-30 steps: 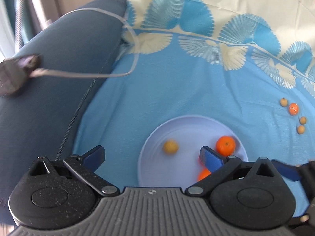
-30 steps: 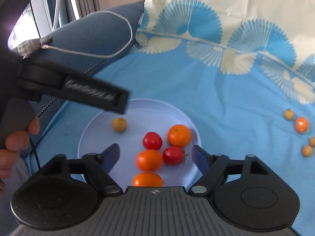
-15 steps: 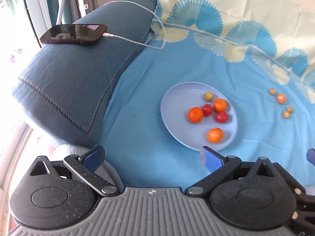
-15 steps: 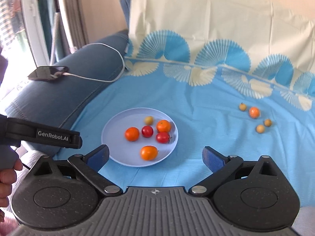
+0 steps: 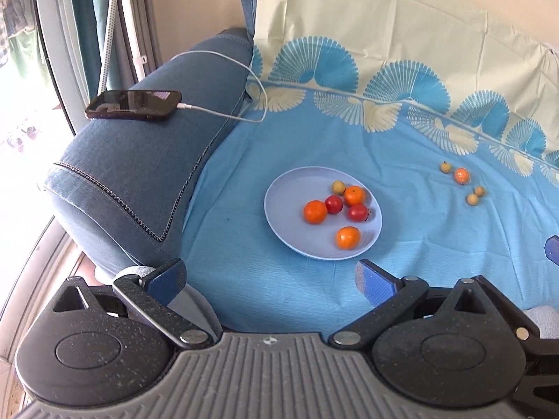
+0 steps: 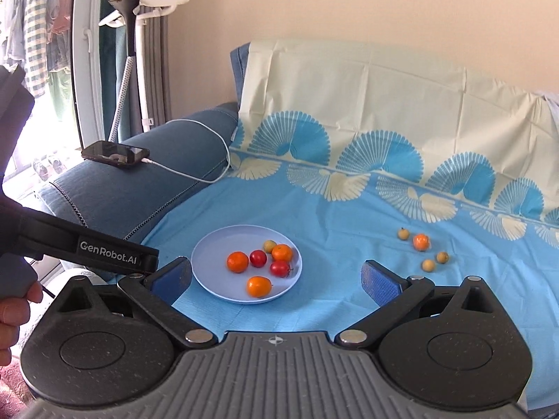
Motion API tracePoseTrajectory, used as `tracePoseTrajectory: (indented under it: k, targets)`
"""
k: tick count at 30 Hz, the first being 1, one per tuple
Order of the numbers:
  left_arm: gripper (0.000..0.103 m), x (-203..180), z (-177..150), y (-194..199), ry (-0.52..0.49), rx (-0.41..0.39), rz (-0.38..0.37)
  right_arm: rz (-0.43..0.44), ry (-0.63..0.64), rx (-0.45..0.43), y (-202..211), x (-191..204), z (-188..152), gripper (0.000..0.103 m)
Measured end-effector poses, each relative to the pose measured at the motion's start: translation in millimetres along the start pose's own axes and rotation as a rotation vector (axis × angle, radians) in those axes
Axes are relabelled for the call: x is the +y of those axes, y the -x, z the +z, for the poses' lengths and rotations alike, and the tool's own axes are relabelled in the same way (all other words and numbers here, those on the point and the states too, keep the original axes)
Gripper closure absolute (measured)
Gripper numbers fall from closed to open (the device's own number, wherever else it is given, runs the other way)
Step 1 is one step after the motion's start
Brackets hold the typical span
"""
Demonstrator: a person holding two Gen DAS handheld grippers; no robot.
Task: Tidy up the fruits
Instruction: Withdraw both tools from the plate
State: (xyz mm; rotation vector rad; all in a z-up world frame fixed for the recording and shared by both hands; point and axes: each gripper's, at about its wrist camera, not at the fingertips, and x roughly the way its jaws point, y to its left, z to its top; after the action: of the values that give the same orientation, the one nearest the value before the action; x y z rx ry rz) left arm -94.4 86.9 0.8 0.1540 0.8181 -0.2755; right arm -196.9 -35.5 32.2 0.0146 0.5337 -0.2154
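A pale blue plate (image 5: 279, 206) (image 6: 213, 262) lies on the blue cloth and holds three oranges, two red tomatoes and one small yellow fruit (image 5: 338, 186). To its right, loose on the cloth, lie a small orange (image 5: 461, 175) (image 6: 421, 241) and three small yellow fruits (image 6: 428, 264). My left gripper (image 5: 270, 276) is open and empty, well back from the plate. My right gripper (image 6: 276, 276) is open and empty, also back from the plate.
A blue sofa arm (image 5: 139, 160) at the left carries a phone (image 5: 134, 104) with a white charging cable (image 5: 227, 66). A cream and blue cloth (image 6: 367, 87) covers the backrest. The left gripper's handle (image 6: 87, 244) shows in the right wrist view. A garment steamer stand (image 6: 134, 52) is behind.
Both grippers have pulled back and up from the plate, so plate and loose fruits look smaller and farther. A small yellow fruit stays in the plate. Both stay open.
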Motion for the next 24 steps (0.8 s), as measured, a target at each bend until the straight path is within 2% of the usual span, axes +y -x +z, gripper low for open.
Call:
tracePoseTrajectory:
  k: [7,24]
  targets:
    - [0.0,1.3,-1.7,11.3,0.001,-0.027,-0.002,-0.002,0.012,-0.029,15.1,3.1,0.9,0.001]
    - [0.0,3.4,-3.2,12.5,-0.007,-0.039,-0.003,-0.009,0.024,-0.027,14.8,7.0,0.5,0.001]
